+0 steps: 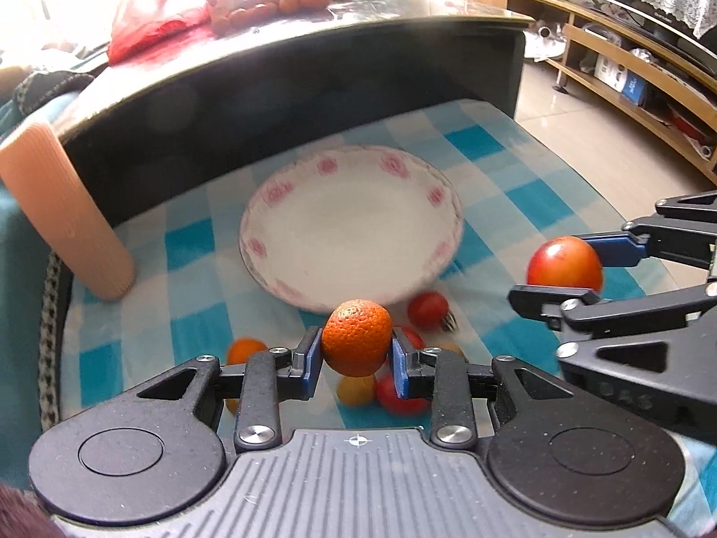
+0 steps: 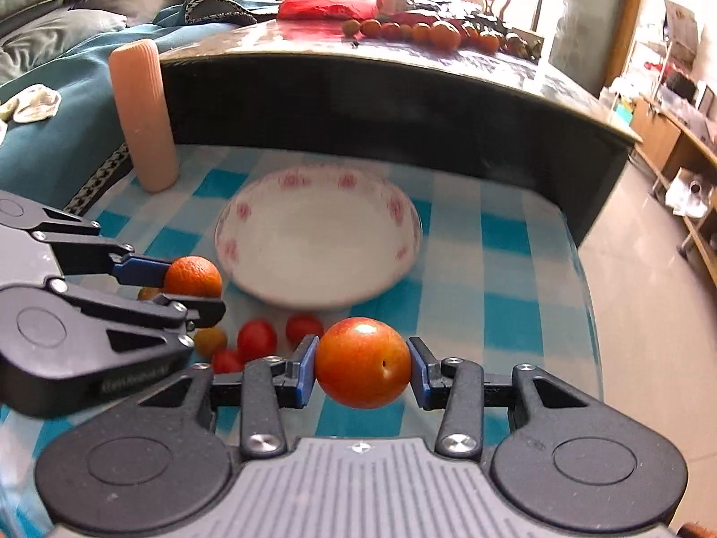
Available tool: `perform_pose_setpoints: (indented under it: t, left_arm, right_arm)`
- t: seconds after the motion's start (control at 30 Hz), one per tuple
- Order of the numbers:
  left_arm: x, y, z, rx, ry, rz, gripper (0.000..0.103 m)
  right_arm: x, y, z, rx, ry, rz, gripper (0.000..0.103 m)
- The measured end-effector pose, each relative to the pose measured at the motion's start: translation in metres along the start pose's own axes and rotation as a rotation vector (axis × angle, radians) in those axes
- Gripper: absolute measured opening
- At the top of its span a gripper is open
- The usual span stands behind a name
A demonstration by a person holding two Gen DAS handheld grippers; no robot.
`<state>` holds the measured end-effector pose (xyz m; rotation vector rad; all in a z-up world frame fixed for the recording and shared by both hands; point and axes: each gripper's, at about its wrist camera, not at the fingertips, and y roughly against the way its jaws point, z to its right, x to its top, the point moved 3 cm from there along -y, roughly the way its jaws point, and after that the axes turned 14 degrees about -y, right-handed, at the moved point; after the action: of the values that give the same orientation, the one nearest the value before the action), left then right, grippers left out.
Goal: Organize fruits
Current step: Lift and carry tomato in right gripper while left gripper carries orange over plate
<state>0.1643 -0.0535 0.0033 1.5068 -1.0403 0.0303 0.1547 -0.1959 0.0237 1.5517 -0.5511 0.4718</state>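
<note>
Orange (image 1: 356,344) in left hand-held gripper (image 1: 357,355)

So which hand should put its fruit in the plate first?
Probably the left. The left gripper holds its orange right at the near rim of the plate. The right gripper holds its red fruit farther back, beyond the small tomatoes.

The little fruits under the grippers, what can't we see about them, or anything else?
- Small fruits, left wrist view: partly hidden behind the left gripper and its orange.
- Fruit pile on the far table: too small and blurred to name.
- Right gripper, left wrist view: cut off by the edge.
</note>
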Motion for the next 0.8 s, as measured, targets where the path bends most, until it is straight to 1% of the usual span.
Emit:
perform_pose_setpoints:
  t: [0.27,0.5,0.8]
  left_arm:
    - [0.020,-0.016,-0.018,0.046,0.001,0.006,0.039]
    - [0.030,-0.031,-0.020,0.076,-0.031,-0.008,0.039]
    - [0.033,-0.047,-0.029,0.089,-0.034,-0.023,0.040]
  right_arm:
    - [0.027,-0.028,-0.006,-0.017,0.028,0.034,0.057]
    - [0.045,-0.045,-0.007,-0.031,0.035,0.062,0.057]
    - [0.051,-0.062,-0.011,-0.029,0.049,0.064,0.057]
